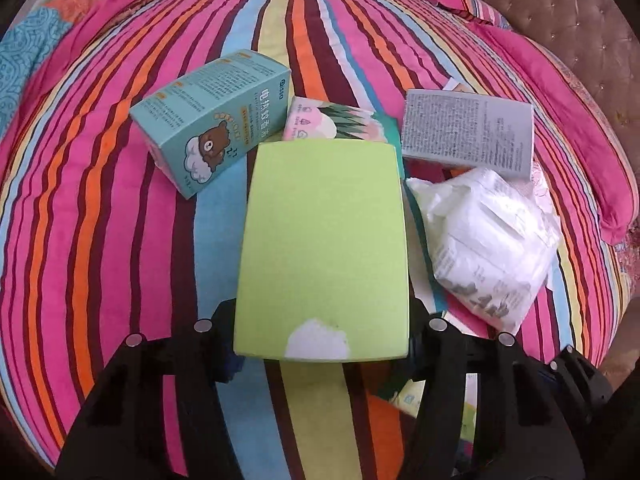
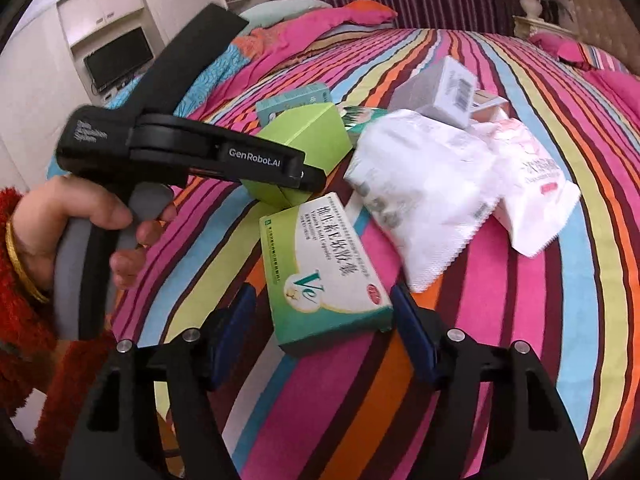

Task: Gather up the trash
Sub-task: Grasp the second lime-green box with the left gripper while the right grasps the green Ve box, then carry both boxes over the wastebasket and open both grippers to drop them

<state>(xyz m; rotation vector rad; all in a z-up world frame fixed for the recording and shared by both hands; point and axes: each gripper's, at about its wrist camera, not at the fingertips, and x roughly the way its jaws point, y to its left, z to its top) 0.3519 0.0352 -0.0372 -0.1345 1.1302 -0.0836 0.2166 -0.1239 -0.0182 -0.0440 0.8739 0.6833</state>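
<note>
From the left wrist view, the left gripper (image 1: 322,332) has its black jaws pressed against both long sides of a plain lime-green cardboard box (image 1: 324,248), clamped on it; a torn white patch shows at the box's near edge. The box lies over a bedspread of pink, orange, blue and yellow stripes (image 1: 120,220). Just beyond its far end peeks a pink-and-green printed packet (image 1: 320,122). To the left of that lies a teal carton with a cartoon bear on it (image 1: 208,124), tilted. To the right sit a grey box covered in small print (image 1: 468,132) and, nearer, a crumpled white plastic pouch (image 1: 488,236) touching the grey box's lower edge.

From the right wrist view, the right gripper (image 2: 324,328) straddles the near end of a flat green-and-white medicine box marked "Ve" (image 2: 324,272). Its blue pads (image 2: 412,336) stand just off the box's sides, with a sliver of bedspread showing on each side, so the jaws are apart, not gripping. A hand (image 2: 80,224) in a red fuzzy sleeve with a gold bangle holds the other gripper, whose tip is closed on the lime-green box. The white pouch lies right of centre, with a white-and-pink wrapper (image 2: 532,184) beside it.
</note>
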